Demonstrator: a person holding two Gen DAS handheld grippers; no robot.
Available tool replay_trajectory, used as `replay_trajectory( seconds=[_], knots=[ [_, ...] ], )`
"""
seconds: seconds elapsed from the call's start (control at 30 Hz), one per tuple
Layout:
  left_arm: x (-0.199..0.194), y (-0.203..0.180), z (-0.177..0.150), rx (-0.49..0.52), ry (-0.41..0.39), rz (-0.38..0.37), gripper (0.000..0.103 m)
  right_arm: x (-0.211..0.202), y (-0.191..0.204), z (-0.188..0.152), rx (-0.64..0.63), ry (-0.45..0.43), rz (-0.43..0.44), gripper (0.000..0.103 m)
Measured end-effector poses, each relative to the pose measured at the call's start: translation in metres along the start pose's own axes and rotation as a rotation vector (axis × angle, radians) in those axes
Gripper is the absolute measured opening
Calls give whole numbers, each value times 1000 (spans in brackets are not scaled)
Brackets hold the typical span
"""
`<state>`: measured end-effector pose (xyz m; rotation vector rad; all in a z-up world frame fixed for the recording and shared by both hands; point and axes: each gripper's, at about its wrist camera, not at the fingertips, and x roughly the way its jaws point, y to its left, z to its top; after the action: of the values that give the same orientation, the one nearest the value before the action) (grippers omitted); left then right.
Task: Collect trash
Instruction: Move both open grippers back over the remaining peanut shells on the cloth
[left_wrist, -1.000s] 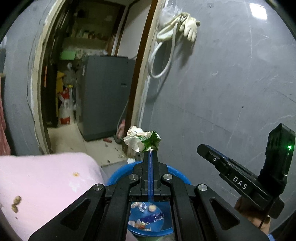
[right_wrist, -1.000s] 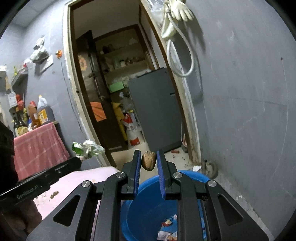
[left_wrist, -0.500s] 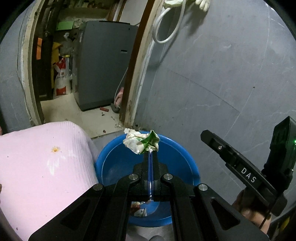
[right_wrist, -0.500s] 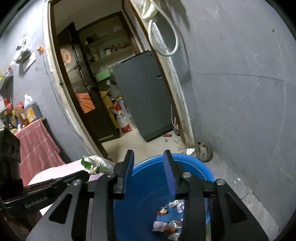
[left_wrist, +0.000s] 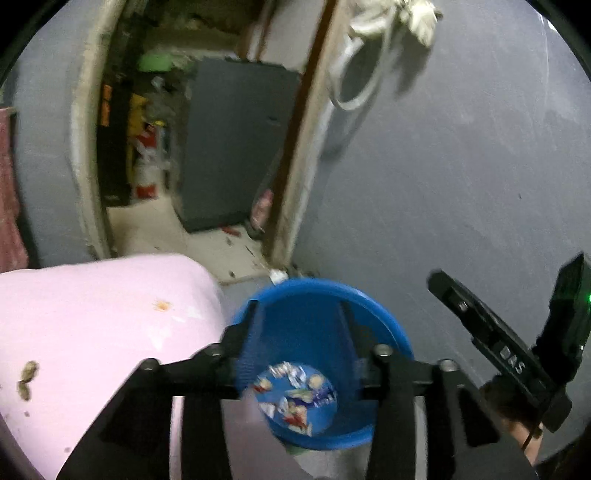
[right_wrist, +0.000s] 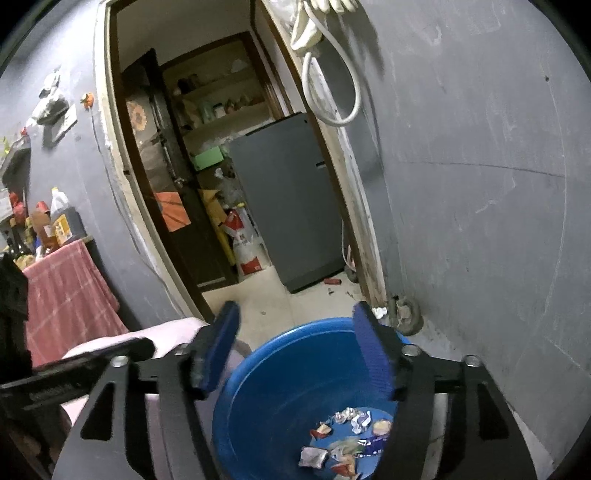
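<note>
1. Since a second ago both loads have gone: the crumpled green-and-white wrapper that the left gripper pinched and the brown lump between the right gripper's pads are no longer between the fingers.
2. The left gripper's jaws are opening, nothing between them; its blue-lined fingers are blurred over the blue plastic basin.
3. The right gripper's jaws are opening too, already wide and bare, its ribbed blue pads framing the basin's rim.
4. The basin is round, smooth-walled and glossy, standing on the floor just beside the grey plastered wall.
5. The trash lies on the basin's bottom: small crumpled wrappers in silver, red, white and blue, with a tan roundish piece that may be the dropped lump.
6. In the left wrist view the same litter shows as a loose cluster, smeared by motion.
7. A pink ribbed cloth covers the counter left of the basin; it carries an orange stain and some brown crumbs.
8. A white hose loops on the wall above, beside the doorway to a grey fridge.
</note>
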<state>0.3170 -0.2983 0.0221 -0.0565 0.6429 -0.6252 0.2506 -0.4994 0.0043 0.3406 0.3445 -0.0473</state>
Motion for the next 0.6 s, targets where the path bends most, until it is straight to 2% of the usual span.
replay_trajectory(
  seconds=[0.07,0.13,0.27,0.33,0.43,0.6],
  knots=[
    [-12,7,1,-9,-36,32,43,-3,5,2,-14,-21,10,74],
    [-22,14,2,-14,-62,62,55,-6,11,4,-32,-40,19,78],
    [-44,31,6,-39,-115,104,63,-13,26,7,-66,-84,50,85],
    [-53,38,8,-55,-137,132,81,-16,35,9,-91,-105,67,92],
    [-74,47,9,-63,-206,181,95,-21,52,11,-137,-140,85,103],
    [-106,66,9,-56,-283,259,98,-30,82,14,-199,-199,143,103]
  ],
)
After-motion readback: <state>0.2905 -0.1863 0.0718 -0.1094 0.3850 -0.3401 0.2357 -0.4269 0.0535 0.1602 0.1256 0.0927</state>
